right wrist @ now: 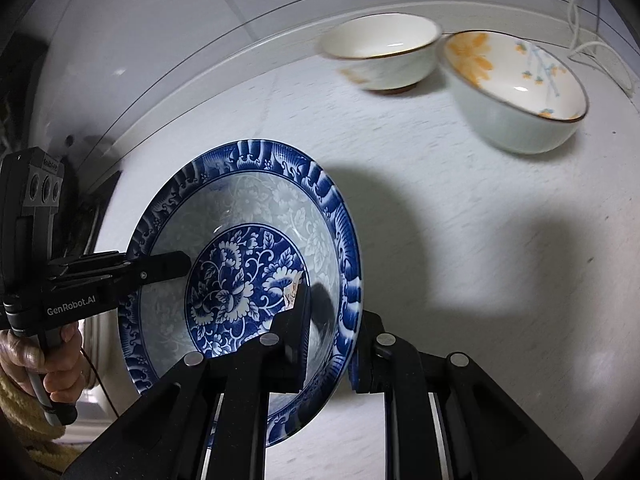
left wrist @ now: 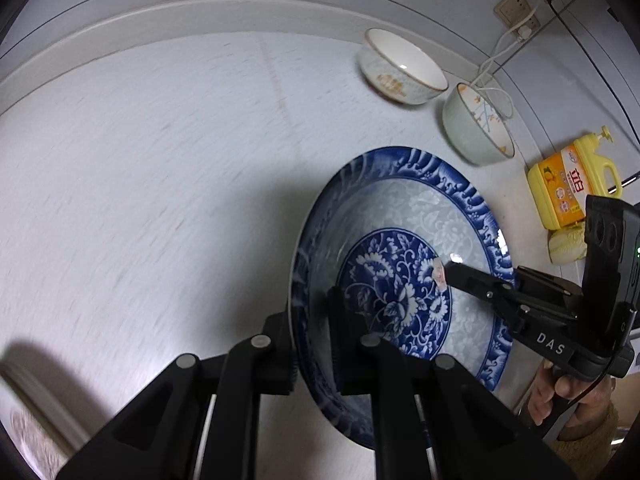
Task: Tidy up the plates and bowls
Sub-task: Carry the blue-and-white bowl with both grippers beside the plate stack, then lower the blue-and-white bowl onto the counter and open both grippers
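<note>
Over the pale speckled countertop, one blue-and-white plate hangs tilted, clear of the surface with its shadow falling to the right in the right wrist view, and it is pinched at opposite edges by both tools. The left gripper is clenched on the plate's near rim, one finger inside the well and the other behind the rim, so the outer finger's tip is hidden by the porcelain. The right gripper grasps the opposite rim the same way; in the left wrist view only its inner finger shows, reaching across the floral centre beside a small pale sticker whose print is too small to read. The plate's lowest edge is cut off behind the gripper frames in both views. Two bowls stand at the back of the counter, near each other: a white bowl with a thin brown rim and orange marks on its side, blurred in the right wrist view, and a pale green bowl with orange flowers inside. One yellow detergent bottle lies at the right edge, with a pale object just below it half hidden by the right tool. Two wall sockets with white cables show at top right. A hand and yellow sleeve are partly visible at each handle.
</note>
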{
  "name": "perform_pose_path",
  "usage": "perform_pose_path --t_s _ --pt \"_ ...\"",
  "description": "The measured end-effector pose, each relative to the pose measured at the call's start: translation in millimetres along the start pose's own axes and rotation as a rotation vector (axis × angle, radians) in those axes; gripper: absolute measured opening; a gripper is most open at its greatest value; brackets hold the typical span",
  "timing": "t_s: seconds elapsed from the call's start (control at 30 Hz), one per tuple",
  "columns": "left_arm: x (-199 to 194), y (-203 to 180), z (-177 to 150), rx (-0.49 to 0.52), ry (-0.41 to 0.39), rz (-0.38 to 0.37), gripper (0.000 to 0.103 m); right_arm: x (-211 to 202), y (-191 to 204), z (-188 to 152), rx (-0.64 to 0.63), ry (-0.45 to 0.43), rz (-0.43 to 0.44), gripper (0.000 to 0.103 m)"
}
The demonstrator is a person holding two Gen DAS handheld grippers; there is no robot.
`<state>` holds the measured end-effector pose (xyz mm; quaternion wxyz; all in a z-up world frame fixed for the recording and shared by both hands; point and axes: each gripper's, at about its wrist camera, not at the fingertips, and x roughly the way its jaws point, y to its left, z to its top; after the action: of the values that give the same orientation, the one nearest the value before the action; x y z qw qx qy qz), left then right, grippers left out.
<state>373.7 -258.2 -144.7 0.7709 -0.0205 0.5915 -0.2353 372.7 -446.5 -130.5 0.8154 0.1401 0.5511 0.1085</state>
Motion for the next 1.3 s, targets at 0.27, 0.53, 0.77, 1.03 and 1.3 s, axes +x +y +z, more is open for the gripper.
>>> perform_pose_path --t_s 0.27,0.53,0.77,1.03,1.3 --pt "-19 28 -51 -0.018 0.020 0.018 0.012 10 40 -32 -0.061 0.046 0.036 0.014" --pt "-12 35 -70 -0.008 0.028 0.021 0.013 17 39 -43 -0.069 0.069 0.017 0.014" --pt "-11 30 -75 0.025 0.024 0.055 0.017 13 42 -45 -0.073 0.047 0.016 0.013" --pt "-10 29 -77 0.044 0.032 0.082 0.041 0 43 -50 -0.093 0.024 -0.011 0.013" --pt "-25 36 -70 0.005 -0.004 0.134 0.042 -9 44 -45 -0.127 0.005 -0.034 0.014"
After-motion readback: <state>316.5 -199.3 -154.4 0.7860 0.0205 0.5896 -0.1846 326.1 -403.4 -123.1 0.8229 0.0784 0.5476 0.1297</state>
